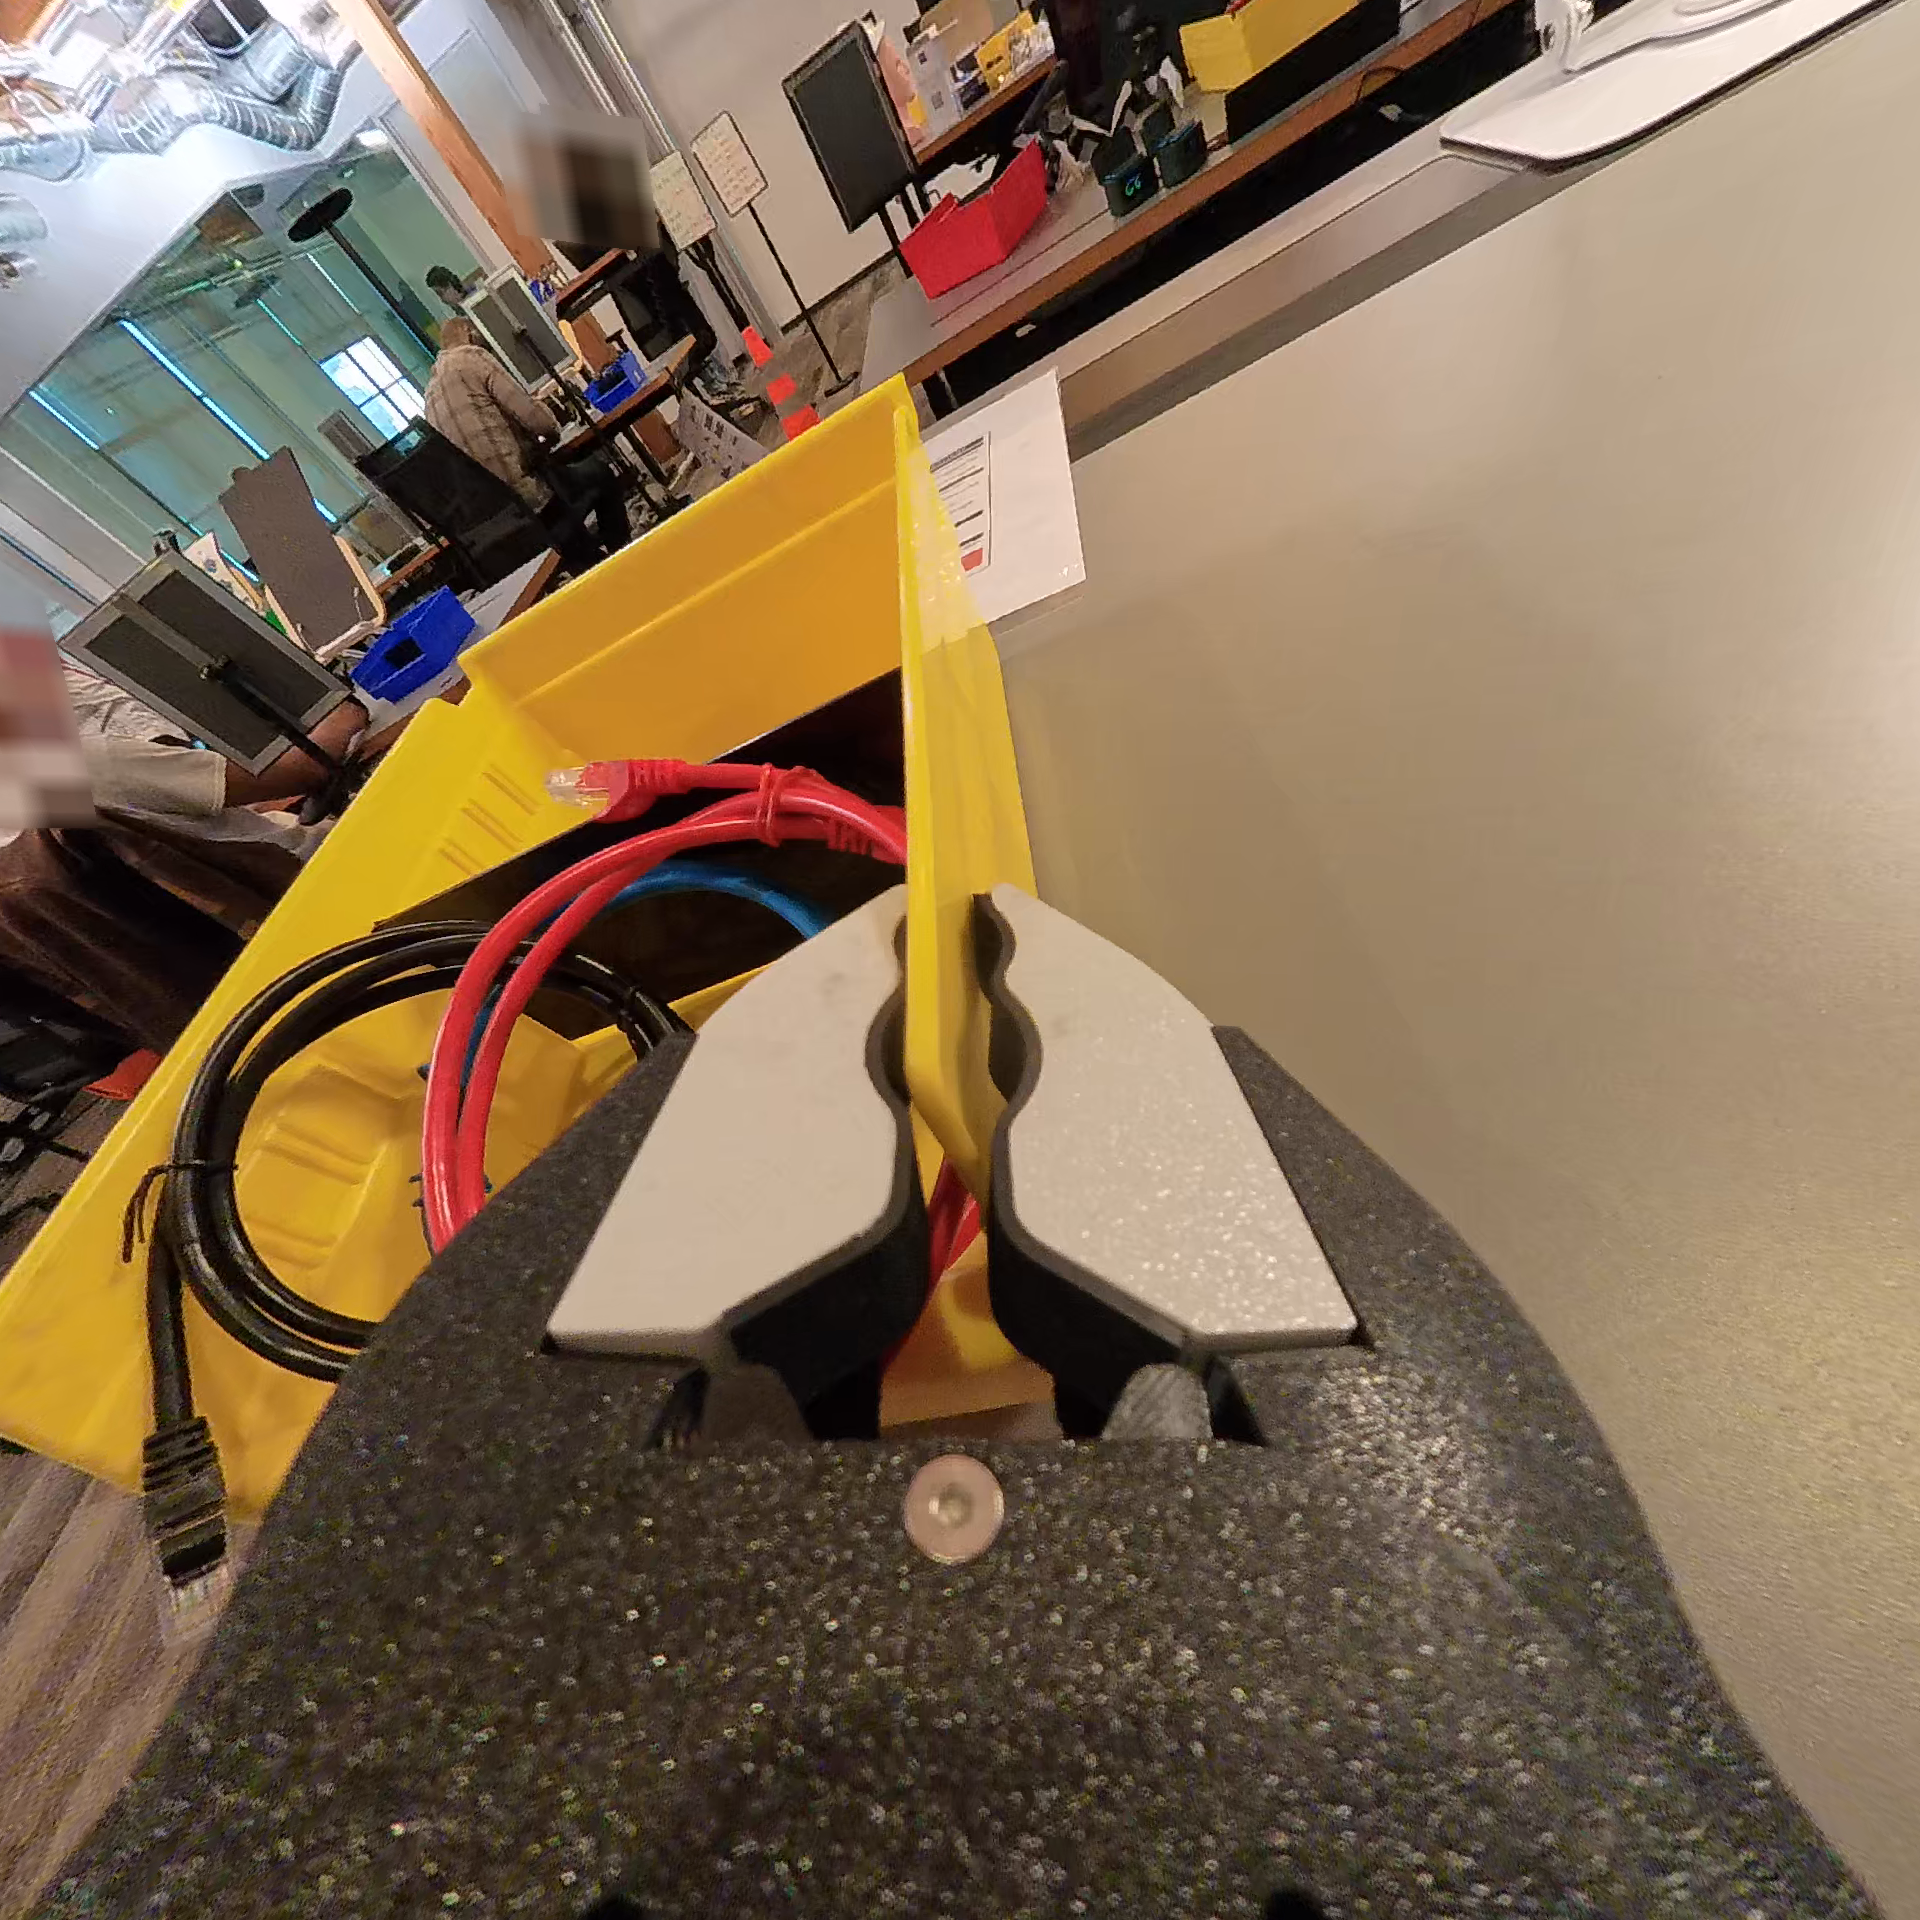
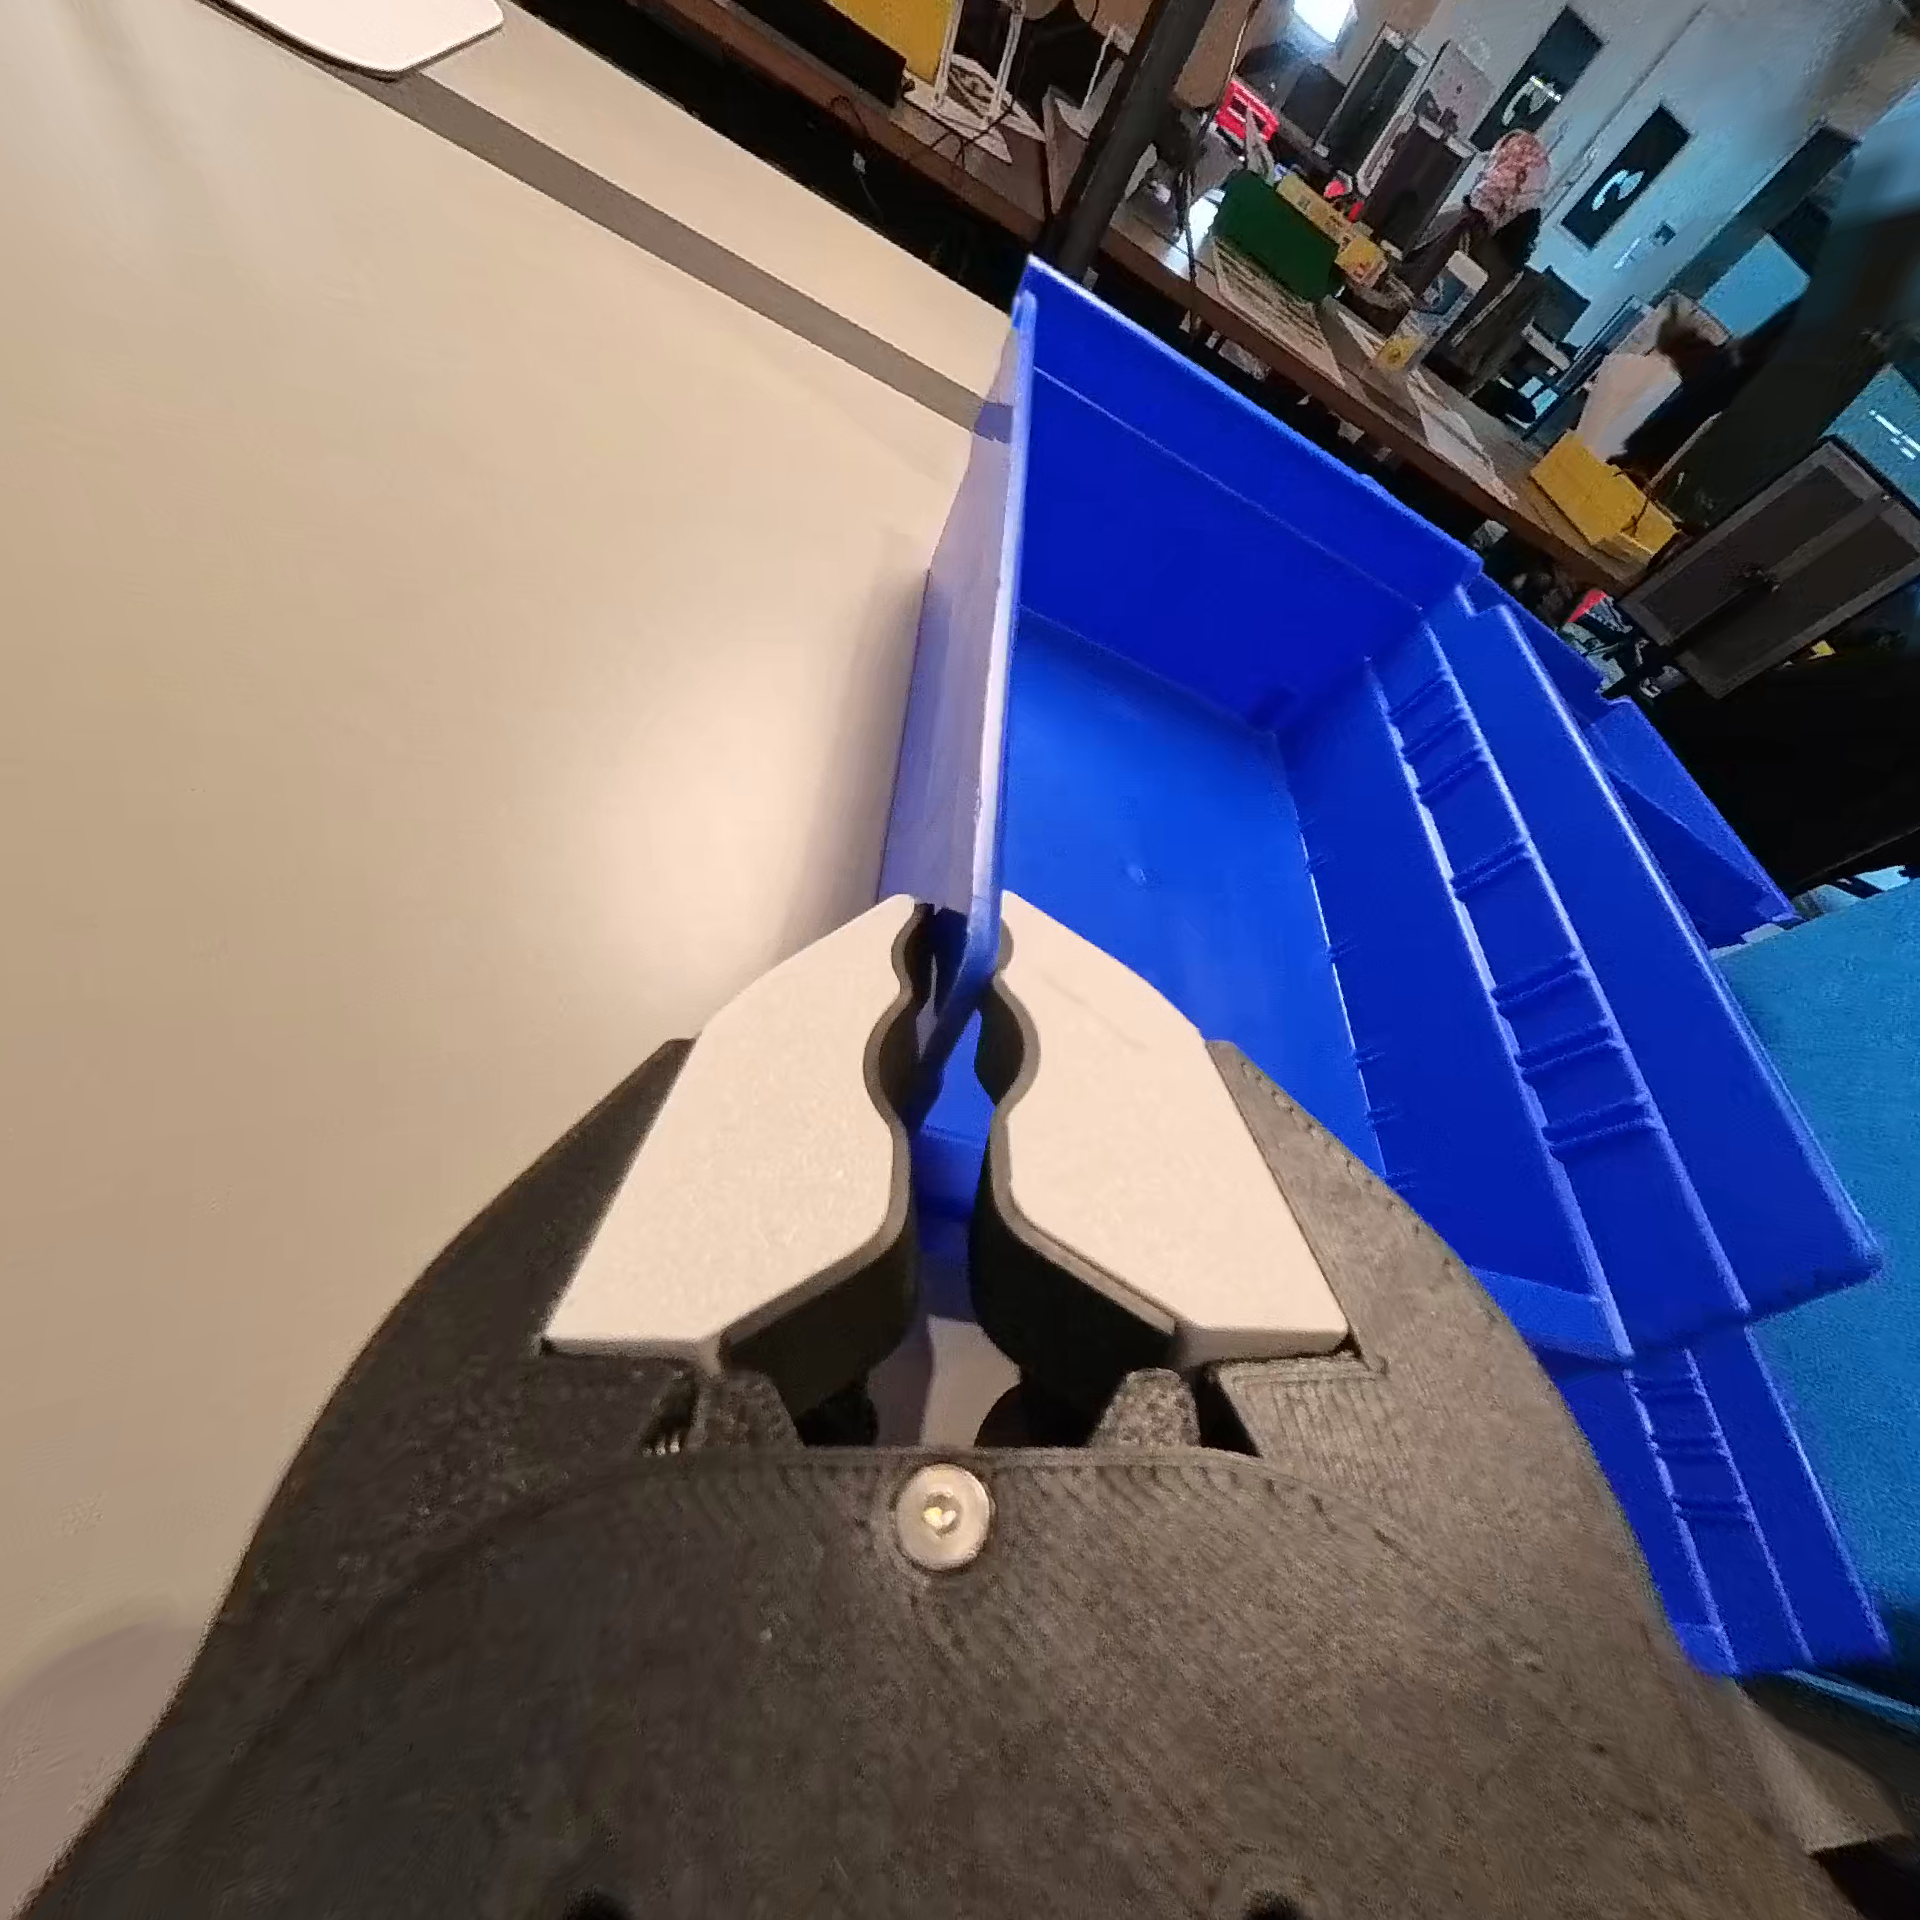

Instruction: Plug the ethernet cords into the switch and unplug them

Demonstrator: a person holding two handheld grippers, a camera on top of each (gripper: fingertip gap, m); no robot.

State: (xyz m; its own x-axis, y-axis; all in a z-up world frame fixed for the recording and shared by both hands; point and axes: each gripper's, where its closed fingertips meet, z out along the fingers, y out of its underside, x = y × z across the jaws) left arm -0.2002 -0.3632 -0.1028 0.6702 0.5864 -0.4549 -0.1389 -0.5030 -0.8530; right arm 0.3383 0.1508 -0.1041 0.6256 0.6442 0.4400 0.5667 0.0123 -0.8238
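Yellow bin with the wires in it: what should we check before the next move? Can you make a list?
1. Left tool pinching the yellow plastic bin's side wall: ok, shut on it.
2. Right tool pinching the empty blue plastic bin's wall: ok.
3. Red ethernet cord inside the yellow bin: ok; blue cord under it.
4. Black cord's plug inside the bin: not ok, it hangs over the edge.
5. Switch found: cannot tell; something dark lies under the cords.
6. Grey tabletop free beside the bins: ok.
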